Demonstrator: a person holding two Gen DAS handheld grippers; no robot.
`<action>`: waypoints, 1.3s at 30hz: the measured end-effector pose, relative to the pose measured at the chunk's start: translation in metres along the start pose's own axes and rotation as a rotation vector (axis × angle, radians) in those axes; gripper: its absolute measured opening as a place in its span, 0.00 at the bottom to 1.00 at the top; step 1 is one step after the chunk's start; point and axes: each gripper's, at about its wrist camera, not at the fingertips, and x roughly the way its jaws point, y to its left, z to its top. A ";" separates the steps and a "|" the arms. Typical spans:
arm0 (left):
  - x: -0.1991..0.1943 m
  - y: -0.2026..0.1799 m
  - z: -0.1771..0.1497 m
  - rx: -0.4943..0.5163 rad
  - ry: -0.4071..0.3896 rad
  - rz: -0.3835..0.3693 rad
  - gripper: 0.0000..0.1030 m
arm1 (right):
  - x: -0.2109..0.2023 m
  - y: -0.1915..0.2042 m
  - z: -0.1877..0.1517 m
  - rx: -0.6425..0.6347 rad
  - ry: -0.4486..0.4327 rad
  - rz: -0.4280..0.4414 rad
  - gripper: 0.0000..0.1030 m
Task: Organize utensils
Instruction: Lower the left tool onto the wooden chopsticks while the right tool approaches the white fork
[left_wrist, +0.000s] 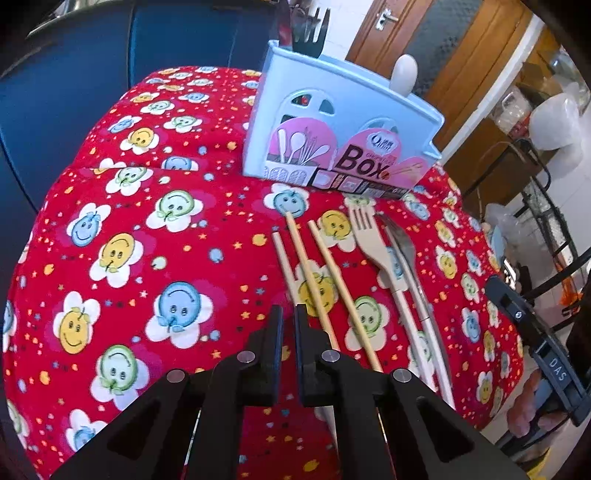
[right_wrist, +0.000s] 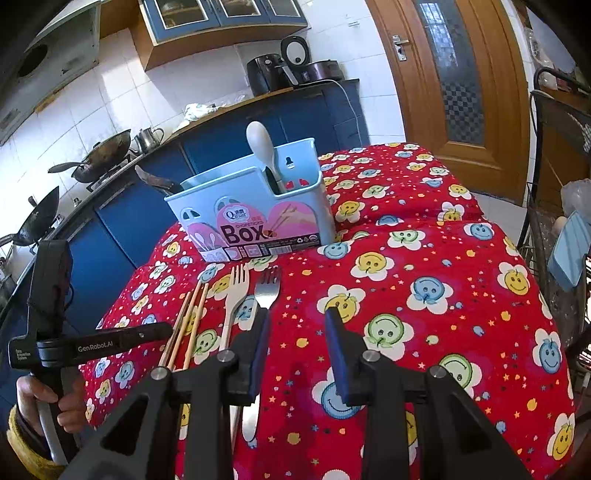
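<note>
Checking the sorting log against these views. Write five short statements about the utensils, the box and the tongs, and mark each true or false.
1. A white spoon stands in the blue box. True.
2. The metal fork lies inside the box. False: it lies on the red cloth, in front of the box.
3. The right tongs are open and hold nothing. True.
4. The chopsticks lie left of the cream fork. True.
5. The left tongs are wide open. False: only a narrow gap.
</note>
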 end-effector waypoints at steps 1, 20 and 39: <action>0.000 0.002 0.001 0.001 0.010 0.003 0.06 | 0.001 0.001 0.001 -0.007 0.008 0.000 0.32; -0.002 -0.009 0.007 0.013 0.074 -0.028 0.22 | -0.001 0.001 0.007 -0.030 0.037 -0.010 0.32; 0.010 -0.003 0.016 -0.001 0.141 -0.023 0.16 | 0.004 0.002 0.007 -0.043 0.046 -0.011 0.32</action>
